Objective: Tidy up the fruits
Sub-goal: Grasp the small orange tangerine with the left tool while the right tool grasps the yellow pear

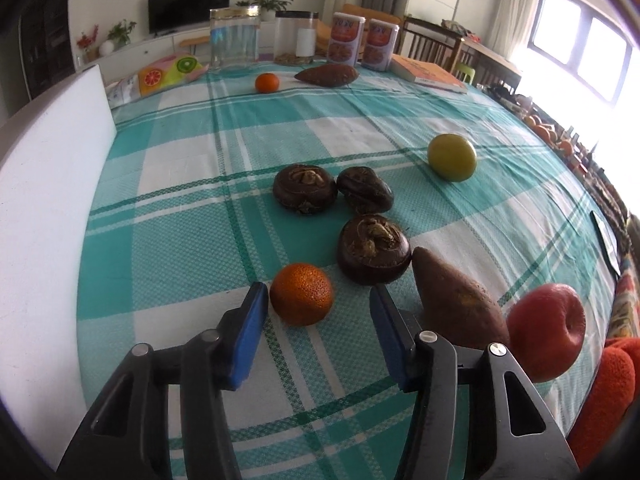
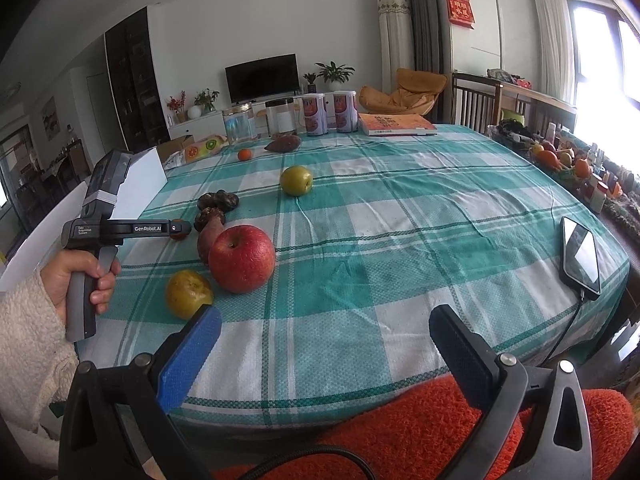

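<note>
My left gripper (image 1: 318, 300) is open low over the checked tablecloth (image 1: 224, 232). A small mandarin (image 1: 302, 294) lies between its blue pads, close to the left pad with a gap on the right side. Just beyond are three dark water chestnuts (image 1: 374, 250), a sweet potato (image 1: 456, 300) and a red apple (image 1: 548, 332). A green fruit (image 1: 452, 156) sits farther right. Another mandarin (image 1: 267, 82) and sweet potato (image 1: 326, 75) lie at the far edge. My right gripper (image 2: 324, 320) is open over the table's near edge, with nothing in it; a yellow-brown fruit (image 2: 189, 292) lies by its left finger.
Two clear jars (image 1: 236, 38), two cans (image 1: 346, 40) and a book (image 1: 428, 74) line the far edge. A white board (image 1: 52, 200) stands at the left. A phone (image 2: 582, 258) on a cable lies at the right. An orange-red cushion (image 2: 400, 420) sits below the near edge.
</note>
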